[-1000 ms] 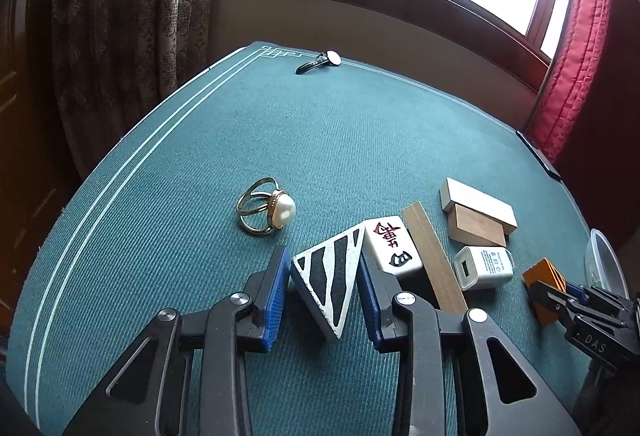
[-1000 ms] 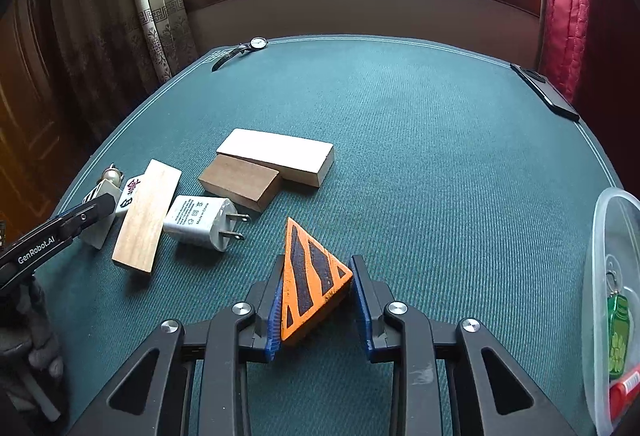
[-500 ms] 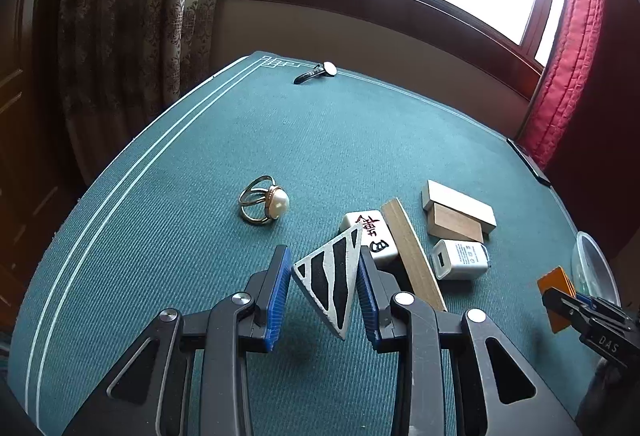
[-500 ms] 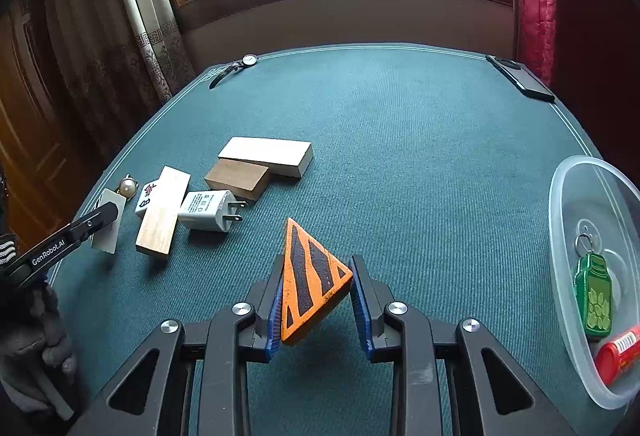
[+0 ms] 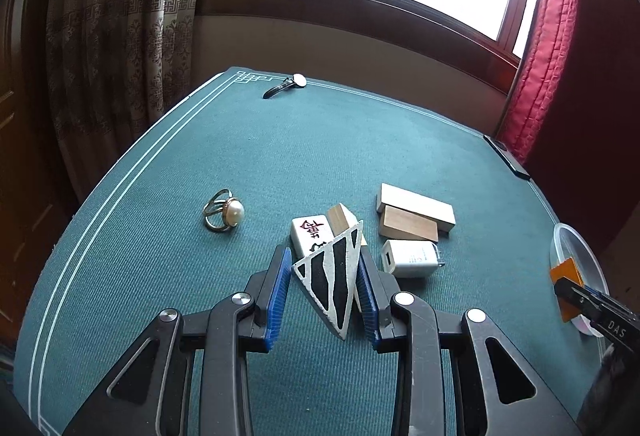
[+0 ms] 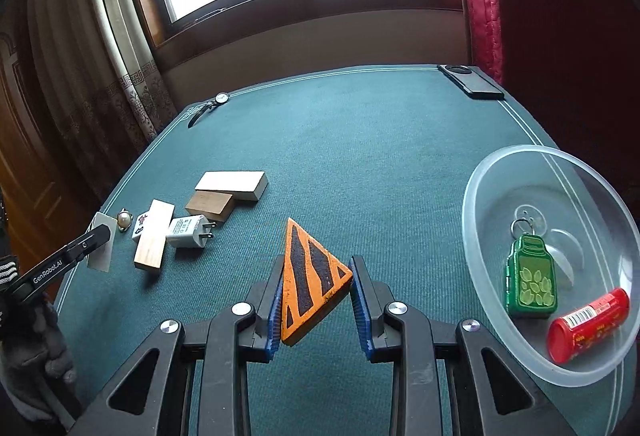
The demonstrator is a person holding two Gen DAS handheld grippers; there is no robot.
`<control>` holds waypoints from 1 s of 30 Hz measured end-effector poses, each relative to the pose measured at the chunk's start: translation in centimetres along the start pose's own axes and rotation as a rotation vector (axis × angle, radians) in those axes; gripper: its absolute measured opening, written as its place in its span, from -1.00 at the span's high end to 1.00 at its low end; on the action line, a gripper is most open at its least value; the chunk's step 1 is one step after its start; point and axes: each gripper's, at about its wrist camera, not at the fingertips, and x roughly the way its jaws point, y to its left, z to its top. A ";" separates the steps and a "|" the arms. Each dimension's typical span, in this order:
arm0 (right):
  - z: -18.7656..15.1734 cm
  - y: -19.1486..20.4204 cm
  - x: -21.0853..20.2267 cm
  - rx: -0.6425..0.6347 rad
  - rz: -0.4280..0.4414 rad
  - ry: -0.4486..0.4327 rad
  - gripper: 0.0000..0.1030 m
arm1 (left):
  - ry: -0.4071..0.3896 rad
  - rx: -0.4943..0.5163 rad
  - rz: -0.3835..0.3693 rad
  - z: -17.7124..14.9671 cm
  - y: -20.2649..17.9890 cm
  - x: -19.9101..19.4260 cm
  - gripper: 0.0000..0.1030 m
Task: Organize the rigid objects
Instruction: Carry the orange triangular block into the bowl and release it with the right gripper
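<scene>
Lifted off felt — white triangle (image 5: pixel 334 276) | black-striped | orange triangle (image 6: pixel 310 276) likewise

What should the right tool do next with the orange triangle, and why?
Probably carry it right and over the clear bowl, then let go. The right tool is shut on the orange triangle, which is off the green table. The bowl sits just to its right and already holds a green keychain and a red tube, so it looks like the collecting spot.
</scene>
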 end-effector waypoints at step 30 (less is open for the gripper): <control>-0.8 -15.0 -5.7 0.284 -0.250 -0.160 0.04 | 0.021 0.203 -0.109 0.1 -12.2 -0.7 0.35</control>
